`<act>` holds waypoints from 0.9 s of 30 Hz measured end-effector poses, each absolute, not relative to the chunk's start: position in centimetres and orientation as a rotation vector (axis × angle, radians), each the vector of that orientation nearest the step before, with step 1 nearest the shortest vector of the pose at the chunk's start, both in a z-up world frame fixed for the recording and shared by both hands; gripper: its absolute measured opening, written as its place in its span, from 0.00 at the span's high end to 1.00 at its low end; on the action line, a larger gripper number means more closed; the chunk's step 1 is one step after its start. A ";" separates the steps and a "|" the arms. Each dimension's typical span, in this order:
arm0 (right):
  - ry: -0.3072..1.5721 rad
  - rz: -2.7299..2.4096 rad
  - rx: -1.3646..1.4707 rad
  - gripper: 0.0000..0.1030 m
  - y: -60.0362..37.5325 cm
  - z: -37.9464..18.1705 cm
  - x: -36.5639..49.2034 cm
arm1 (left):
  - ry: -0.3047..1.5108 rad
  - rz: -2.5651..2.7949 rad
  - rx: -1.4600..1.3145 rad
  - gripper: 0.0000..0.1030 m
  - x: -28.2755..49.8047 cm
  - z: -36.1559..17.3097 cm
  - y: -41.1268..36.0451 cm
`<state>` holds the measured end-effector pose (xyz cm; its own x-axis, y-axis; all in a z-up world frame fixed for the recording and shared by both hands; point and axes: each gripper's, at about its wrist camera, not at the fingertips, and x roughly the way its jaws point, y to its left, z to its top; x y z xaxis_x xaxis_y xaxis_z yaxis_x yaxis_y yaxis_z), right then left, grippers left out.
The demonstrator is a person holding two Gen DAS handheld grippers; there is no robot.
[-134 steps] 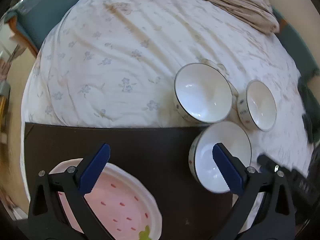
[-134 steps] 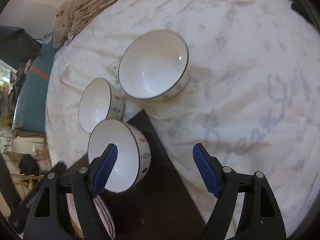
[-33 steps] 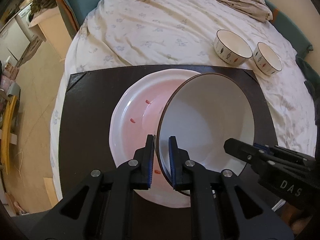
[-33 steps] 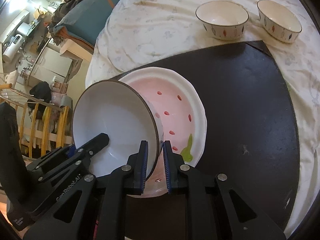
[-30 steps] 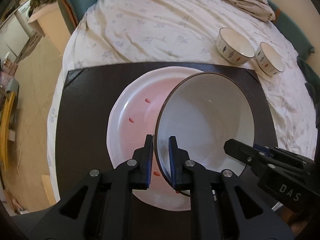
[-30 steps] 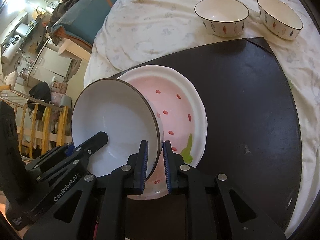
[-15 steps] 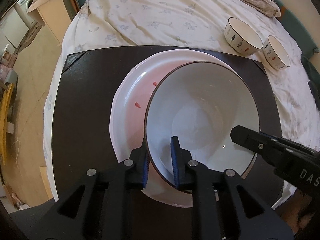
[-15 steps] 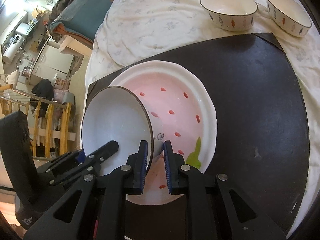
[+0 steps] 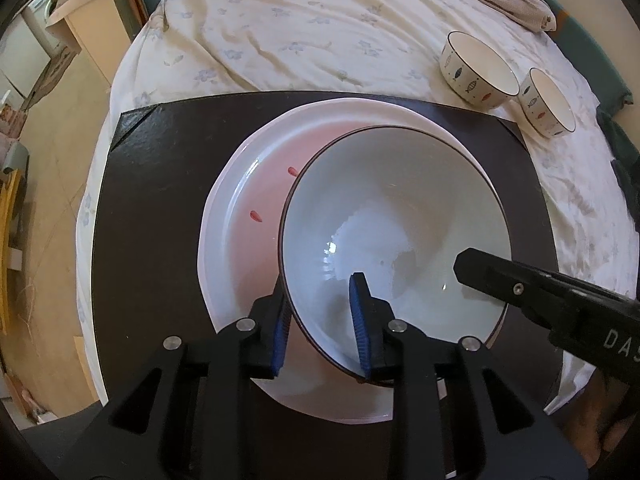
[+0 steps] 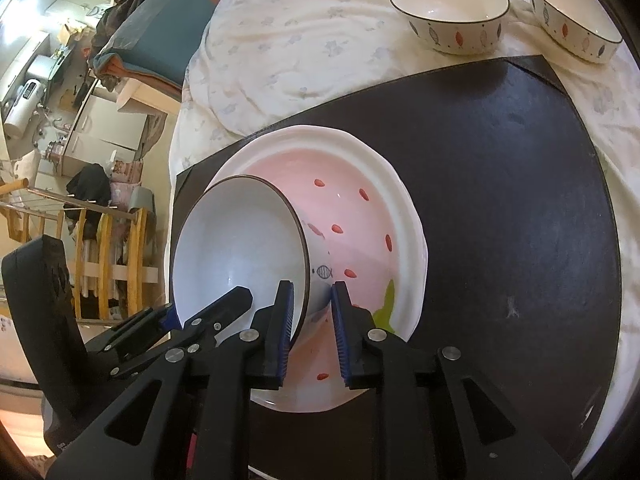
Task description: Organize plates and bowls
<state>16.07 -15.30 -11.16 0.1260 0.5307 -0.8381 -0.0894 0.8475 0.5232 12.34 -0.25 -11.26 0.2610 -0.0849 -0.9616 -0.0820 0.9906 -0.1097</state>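
1. I see a glossy glazed ceramic bowl point(image 9: 394, 216), white inside with a dark rim.
2. The plate point(image 10: 372, 208) under it looks like smooth, shiny ceramic too.
3. The dark mat point(image 10: 500, 168) is matt and faintly grained.
4. The sheet point(image 9: 304, 28) is soft, wrinkled cloth.
5. My gripper fingers point(image 9: 360, 312) are matt black plastic with ribbed blue pads and bright metal screws.

three white bowls point(image 9: 394, 224), one pink strawberry plate point(image 9: 248, 216), one dark mat point(image 9: 152, 184), two tools point(image 9: 320, 316)
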 end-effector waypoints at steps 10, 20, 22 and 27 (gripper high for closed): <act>1.379 0.477 0.389 0.78 -15.4 -11.1 16.3 | 1.306 0.007 -0.122 0.70 12.5 -11.3 -0.2; 1.318 0.459 0.344 0.57 -15.6 -9.8 16.3 | 1.252 0.090 -0.031 0.38 12.0 -10.2 0.0; 1.289 0.454 0.340 0.30 -15.7 -9.4 16.2 | 1.250 0.116 -0.021 0.38 11.9 -9.8 0.3; 1.268 0.439 0.360 0.30 -16.3 -8.9 16.1 | 1.212 0.112 -0.046 0.38 11.5 -9.0 0.8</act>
